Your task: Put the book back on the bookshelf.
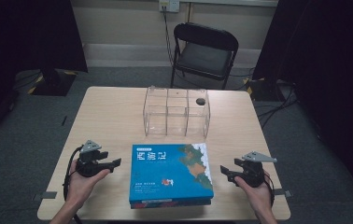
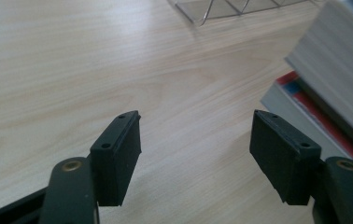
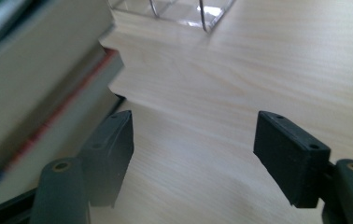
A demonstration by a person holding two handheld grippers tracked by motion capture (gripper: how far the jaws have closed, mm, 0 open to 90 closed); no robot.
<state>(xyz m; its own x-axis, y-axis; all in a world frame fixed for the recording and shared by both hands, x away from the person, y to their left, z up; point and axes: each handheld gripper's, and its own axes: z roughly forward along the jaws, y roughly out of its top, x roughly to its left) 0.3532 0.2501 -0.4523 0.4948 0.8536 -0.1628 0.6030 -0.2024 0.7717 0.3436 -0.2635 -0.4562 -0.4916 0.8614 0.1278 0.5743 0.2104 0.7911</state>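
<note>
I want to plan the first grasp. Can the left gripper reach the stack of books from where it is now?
Probably yes. The left gripper is open, beside the stack of books, with bare table between them.

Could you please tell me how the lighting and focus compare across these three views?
High view: dim, dark at the edges, the books and clear box still legible. Left gripper view: bright, table grain sharp, book edges soft. Right gripper view: bright, books blurred close up, jaws fairly sharp.
</note>
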